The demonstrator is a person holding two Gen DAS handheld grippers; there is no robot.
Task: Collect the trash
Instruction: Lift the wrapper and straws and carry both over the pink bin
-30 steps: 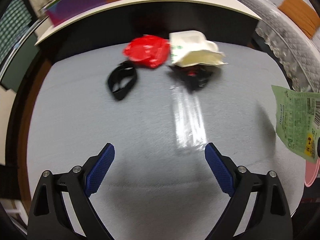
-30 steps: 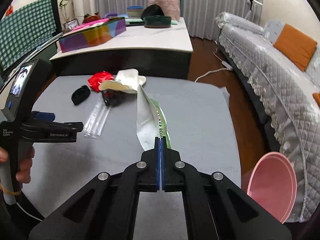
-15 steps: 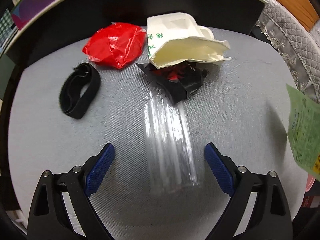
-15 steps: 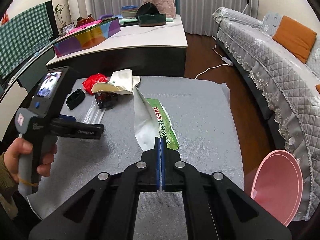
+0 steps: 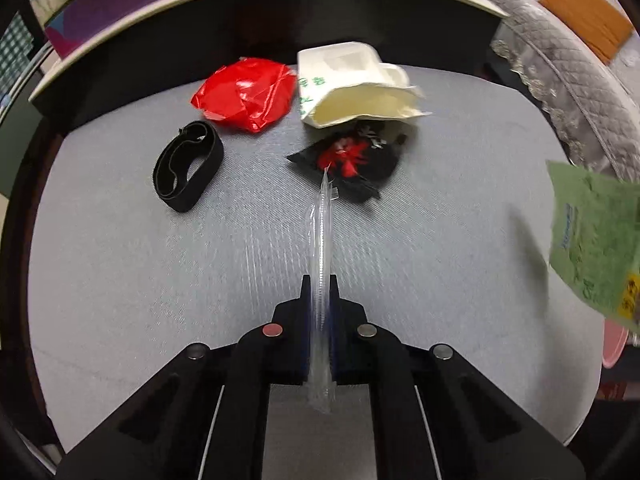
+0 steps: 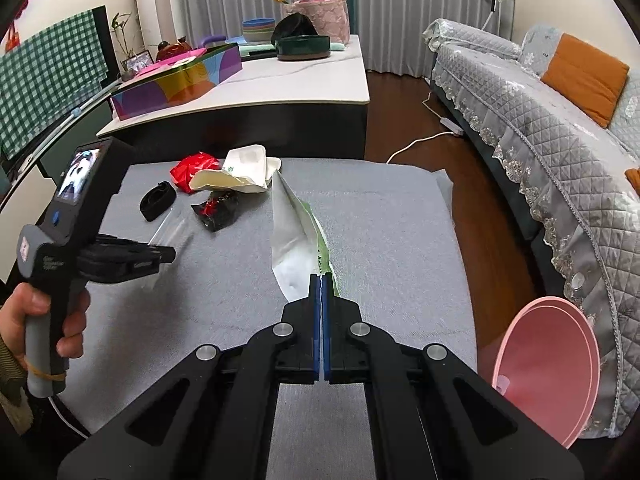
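Note:
My left gripper (image 5: 320,284) is shut on a clear plastic sleeve (image 5: 322,232), held edge-on just above the grey table (image 5: 120,264). My right gripper (image 6: 321,280) is shut on a green and white snack bag (image 6: 292,224), held above the table; the bag also shows at the right of the left wrist view (image 5: 592,240). On the far part of the table lie a red crumpled wrapper (image 5: 248,94), a cream paper bag (image 5: 352,88), a black and red wrapper (image 5: 352,156) and a black band (image 5: 188,170).
A pink bin (image 6: 548,368) stands off the table's right edge. A white-topped counter (image 6: 280,84) with a colourful box (image 6: 176,84) stands behind the table. A quilted sofa (image 6: 540,112) runs along the right.
My left gripper has closed on the clear plastic sleeve and lifted it edge-on. My right gripper still holds the green bag, shifted slightly.

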